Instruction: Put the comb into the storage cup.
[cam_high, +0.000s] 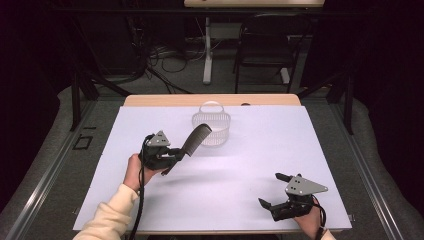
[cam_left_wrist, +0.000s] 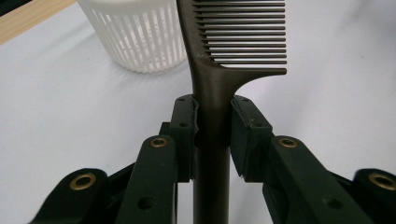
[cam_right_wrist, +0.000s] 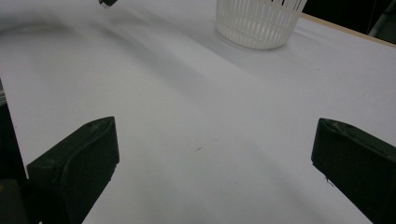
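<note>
A dark comb (cam_high: 194, 139) (cam_left_wrist: 219, 70) is held up off the white table (cam_high: 250, 165), its toothed end reaching toward a white slatted basket (cam_high: 212, 127) (cam_left_wrist: 140, 32) (cam_right_wrist: 258, 19). My left gripper (cam_high: 176, 156) (cam_left_wrist: 212, 126) is shut on the comb's handle, which runs straight between the pads. The comb's head hangs just short of the basket's near rim. My right gripper (cam_high: 272, 190) (cam_right_wrist: 212, 158) rests low at the table's front right, jaws wide open with bare table between them.
The basket stands near the table's far edge, centre. A wooden strip (cam_high: 210, 100) borders the far side. Beyond it a chair (cam_high: 265, 45) and cables (cam_high: 165, 55) sit on the floor.
</note>
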